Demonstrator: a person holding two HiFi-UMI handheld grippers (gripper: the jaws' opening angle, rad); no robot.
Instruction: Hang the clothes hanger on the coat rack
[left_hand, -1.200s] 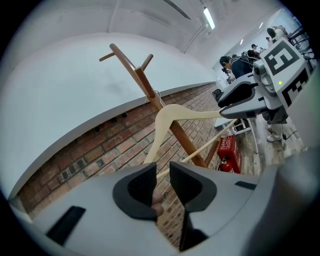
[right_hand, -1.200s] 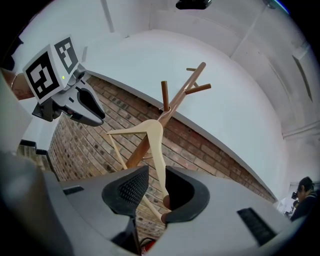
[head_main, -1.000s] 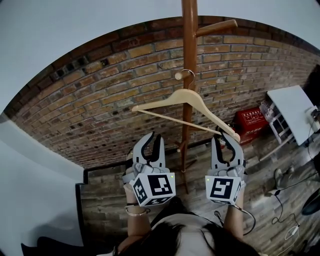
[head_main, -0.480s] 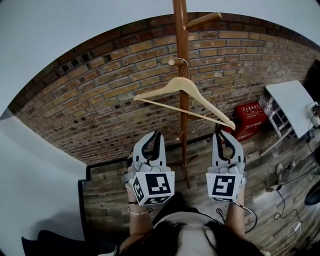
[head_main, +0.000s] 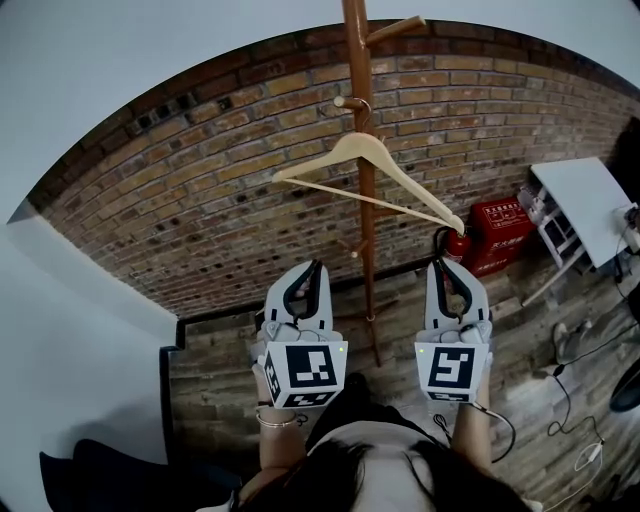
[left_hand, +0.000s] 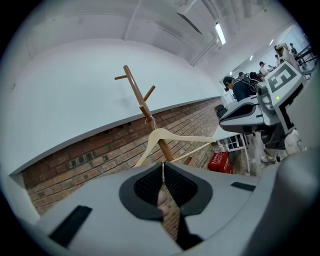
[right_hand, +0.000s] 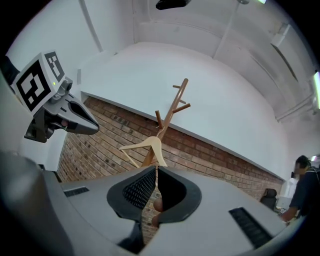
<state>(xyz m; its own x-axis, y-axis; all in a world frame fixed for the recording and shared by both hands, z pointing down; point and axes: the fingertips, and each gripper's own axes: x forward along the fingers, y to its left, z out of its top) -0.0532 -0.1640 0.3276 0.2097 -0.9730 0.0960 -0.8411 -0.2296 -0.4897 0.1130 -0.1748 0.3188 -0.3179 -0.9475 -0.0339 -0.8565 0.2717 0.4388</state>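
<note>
Hanger sits on coat rack; left tongs just closed on nothing, right tongs pinched empty, so I'd lower both.

Pale grey left gripper and right gripper, black-padded, each backed by a black-and-white marker cube. Left jaws just closing, nothing between. White top; thin bangle to its left, black cable to its right, dark hair just below.

**Brick, planks and a red box**

In the head view a brick wall arcs from 9 to 2 o'clock, with white wall above it. At 3 o'clock a red box sits at the wall's foot, near a white bench. Cables trail over the plank floor at 4 o'clock.
</note>
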